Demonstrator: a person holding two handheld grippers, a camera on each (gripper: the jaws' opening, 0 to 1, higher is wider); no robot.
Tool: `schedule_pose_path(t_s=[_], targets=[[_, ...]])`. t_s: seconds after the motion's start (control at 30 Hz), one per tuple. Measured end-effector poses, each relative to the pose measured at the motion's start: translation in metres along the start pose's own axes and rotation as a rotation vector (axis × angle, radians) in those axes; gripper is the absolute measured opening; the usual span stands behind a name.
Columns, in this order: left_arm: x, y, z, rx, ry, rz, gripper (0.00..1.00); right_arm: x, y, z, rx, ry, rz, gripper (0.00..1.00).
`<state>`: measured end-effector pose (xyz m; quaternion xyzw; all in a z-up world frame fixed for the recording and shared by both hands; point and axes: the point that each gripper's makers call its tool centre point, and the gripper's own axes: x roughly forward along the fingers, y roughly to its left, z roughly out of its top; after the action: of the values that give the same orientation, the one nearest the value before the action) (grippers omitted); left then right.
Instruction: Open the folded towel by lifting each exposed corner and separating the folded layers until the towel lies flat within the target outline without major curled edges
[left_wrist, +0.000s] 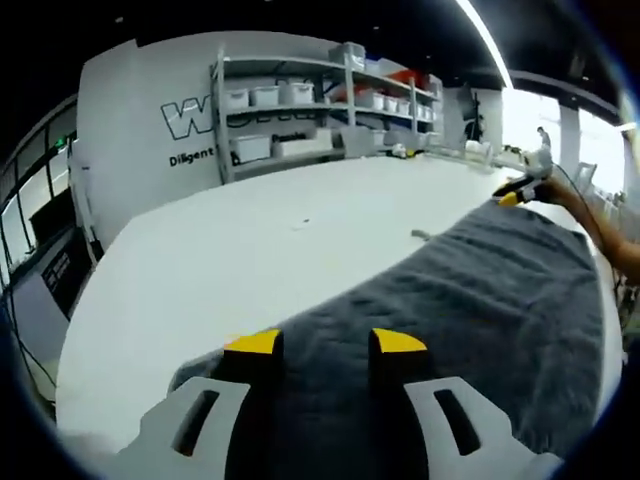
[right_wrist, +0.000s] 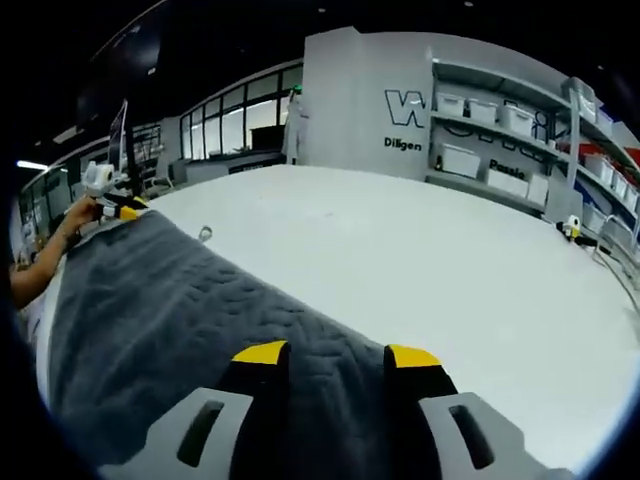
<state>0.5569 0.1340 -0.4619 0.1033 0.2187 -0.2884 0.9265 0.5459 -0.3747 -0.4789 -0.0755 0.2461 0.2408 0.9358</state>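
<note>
A dark grey towel (left_wrist: 470, 300) lies spread across a big white table (left_wrist: 250, 260), and each gripper sits at one end of it. In the left gripper view, the left gripper (left_wrist: 325, 345) has its yellow-tipped jaws a little apart, with the near edge of the towel running between them; whether they pinch the cloth I cannot tell. At the towel's far end the right gripper (left_wrist: 518, 192) meets the opposite edge, held by a hand (left_wrist: 560, 190). In the right gripper view, the right gripper (right_wrist: 335, 355) shows the same parted jaws over the towel (right_wrist: 190, 320) edge, grip unclear. Beyond the table stand shelves (left_wrist: 320, 110) with white bins.
</note>
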Motion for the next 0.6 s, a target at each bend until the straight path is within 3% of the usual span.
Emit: schedule_pose_path(t_s=[0.13, 0.23, 0.5, 0.6], targets=[[0.005, 0.006, -0.014, 0.011, 0.054, 0.026, 0.28, 0.005, -0.001, -0.013, 0.009, 0.037, 0.003, 0.31], [0.007, 0.010, -0.021, 0.043, 0.087, 0.055, 0.21, 0.006, -0.002, -0.016, 0.026, 0.024, 0.006, 0.27], [0.009, 0.005, -0.028, 0.051, 0.107, 0.035, 0.03, 0.003, 0.001, -0.019, 0.010, 0.012, 0.006, 0.09], [0.010, 0.007, -0.028, 0.073, 0.110, 0.050, 0.01, 0.004, -0.001, -0.019, 0.013, -0.004, -0.001, 0.06]])
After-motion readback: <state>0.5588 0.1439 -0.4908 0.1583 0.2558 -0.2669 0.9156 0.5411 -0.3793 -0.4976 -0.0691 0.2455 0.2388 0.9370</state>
